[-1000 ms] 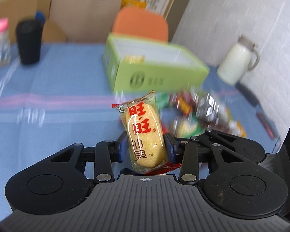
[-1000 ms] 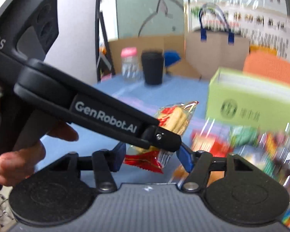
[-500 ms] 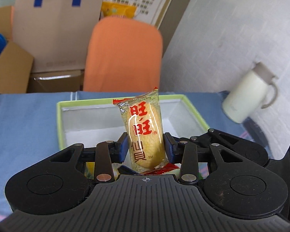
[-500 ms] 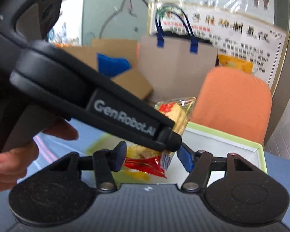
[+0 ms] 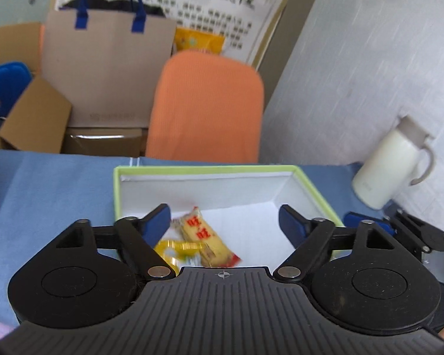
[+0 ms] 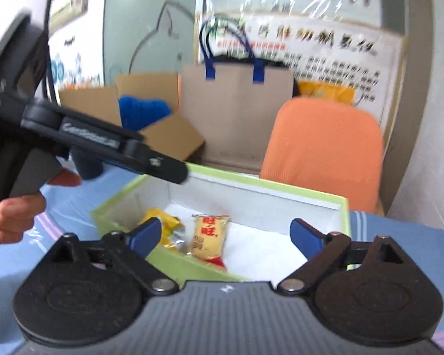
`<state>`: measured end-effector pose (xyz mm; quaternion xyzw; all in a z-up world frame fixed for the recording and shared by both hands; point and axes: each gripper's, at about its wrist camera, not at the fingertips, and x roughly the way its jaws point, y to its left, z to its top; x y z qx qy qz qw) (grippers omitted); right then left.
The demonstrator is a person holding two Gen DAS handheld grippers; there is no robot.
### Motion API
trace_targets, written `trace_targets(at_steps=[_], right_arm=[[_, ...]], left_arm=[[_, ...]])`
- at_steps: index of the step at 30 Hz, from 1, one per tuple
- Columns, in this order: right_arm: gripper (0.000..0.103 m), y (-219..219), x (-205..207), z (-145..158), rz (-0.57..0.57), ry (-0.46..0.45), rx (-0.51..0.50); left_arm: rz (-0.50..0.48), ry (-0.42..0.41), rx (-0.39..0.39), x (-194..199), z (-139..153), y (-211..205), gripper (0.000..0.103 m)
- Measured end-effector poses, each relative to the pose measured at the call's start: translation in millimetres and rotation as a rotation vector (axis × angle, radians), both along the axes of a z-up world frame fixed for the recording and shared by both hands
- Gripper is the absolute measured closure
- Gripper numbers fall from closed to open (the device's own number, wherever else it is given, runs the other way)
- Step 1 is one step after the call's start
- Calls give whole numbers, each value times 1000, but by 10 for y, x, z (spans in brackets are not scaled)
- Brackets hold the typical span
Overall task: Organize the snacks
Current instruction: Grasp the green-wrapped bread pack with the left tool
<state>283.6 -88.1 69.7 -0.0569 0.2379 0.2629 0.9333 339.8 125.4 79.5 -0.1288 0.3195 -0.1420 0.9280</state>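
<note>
A person is holding two black handheld grippers, both tilting downward over an open light-green box [image 5: 313, 190] with a white inside, sitting on a table [image 5: 50, 183] covered in blue cloth.

The left gripper [image 5: 224, 217] is hanging over the box's near edge with its blue-padded jaws spread wide; they have just been opening, and nothing is pinched between them. From the right wrist view this gripper is reaching in from the left, its tip above the box's far left corner, with a bare hand [image 6: 13, 210] wrapping the grip.

The right gripper [image 6: 225, 235] is hovering over the box's near edge too. Its jaws have also just been opening and are standing wide apart, gripping nothing.

Two snack packets are showing inside the box. One yellow rice cracker packet [image 6: 209, 236] with red characters is lying loose on the white floor, toward the near left part, blurred in the left wrist view. One bright yellow packet [image 6: 162, 226] is lying just beside it, nearer the left wall; whether the two are touching is unclear. A second cracker packet cannot be made out.

Beyond the table's far edge one orange chair [image 5: 207, 109] is standing, with one brown paper bag [image 5: 109, 68] with blue handles and open cardboard boxes [image 5: 29, 115] behind. One cream jug [image 5: 390, 162] is standing near the table's right edge.
</note>
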Motion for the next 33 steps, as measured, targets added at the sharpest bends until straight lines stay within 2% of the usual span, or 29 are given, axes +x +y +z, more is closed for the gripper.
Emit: trace_targets(at_steps=[4, 10, 13, 16, 18, 23, 27, 33], right_arm=[[10, -34, -643, -38, 15, -7, 55], [10, 123, -1467, -311, 13, 43, 48], [10, 165, -1767, -471, 3, 84, 46], [10, 199, -1953, -592, -6, 114, 53], [10, 202, -1994, -646, -9, 128, 71], [10, 269, -1850, -698, -21, 117, 64], [10, 335, -1682, -740, 15, 112, 67], [10, 406, -1478, -848, 29, 125, 9]], left_arm=[[10, -10, -12, -569, -26, 43, 32], [70, 58, -18, -1361, -358, 67, 30], [99, 103, -56, -1698, -563, 79, 31], [80, 144, -139, -1915, -703, 45, 33], [43, 161, -182, -1947, -735, -4, 36], [-7, 175, -182, -1818, -658, -235, 41], [-23, 198, -149, -1597, -649, -355, 43], [-44, 237, -104, -1440, -763, -392, 52]])
